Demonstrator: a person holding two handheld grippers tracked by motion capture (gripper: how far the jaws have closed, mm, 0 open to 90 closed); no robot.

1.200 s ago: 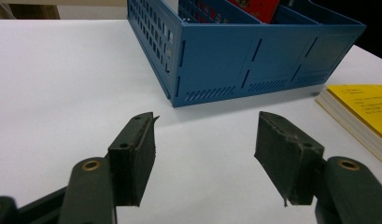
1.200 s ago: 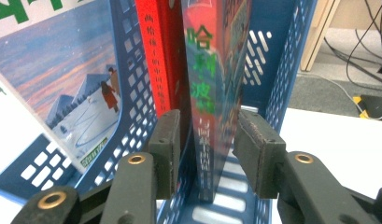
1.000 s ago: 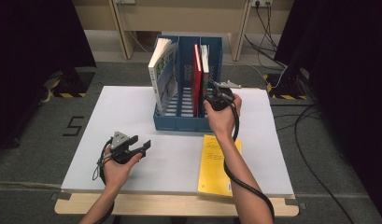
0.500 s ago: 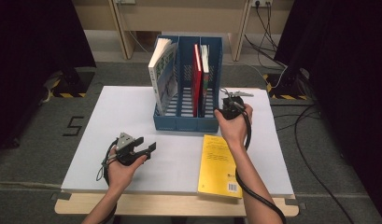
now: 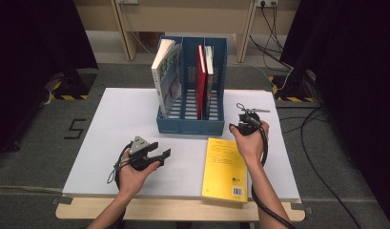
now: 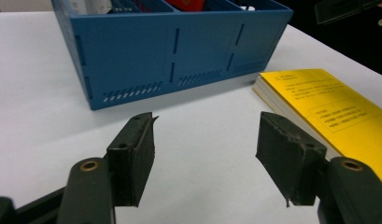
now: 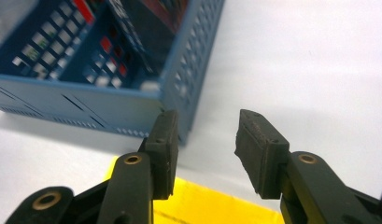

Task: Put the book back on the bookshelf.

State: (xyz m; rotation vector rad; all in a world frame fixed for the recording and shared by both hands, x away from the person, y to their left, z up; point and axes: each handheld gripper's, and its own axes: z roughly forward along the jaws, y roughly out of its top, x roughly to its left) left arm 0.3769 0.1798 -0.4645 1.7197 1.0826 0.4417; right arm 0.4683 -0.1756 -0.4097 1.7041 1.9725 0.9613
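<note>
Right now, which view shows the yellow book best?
The high view: the whole yellow book lies flat on the table by the blue rack. The left gripper view shows its near corner and cover; the right gripper view, a yellow strip behind the fingers.

Readable marks: one floor numeral, the rest illegible.
A dark "5" [image 5: 76,129] is marked on the grey floor left of the table. The yellow book [image 5: 225,168] bears a barcode [image 5: 237,192] and lines of print too small to read; the covers of the books in the blue rack [image 5: 190,125] are also too small to read.
</note>
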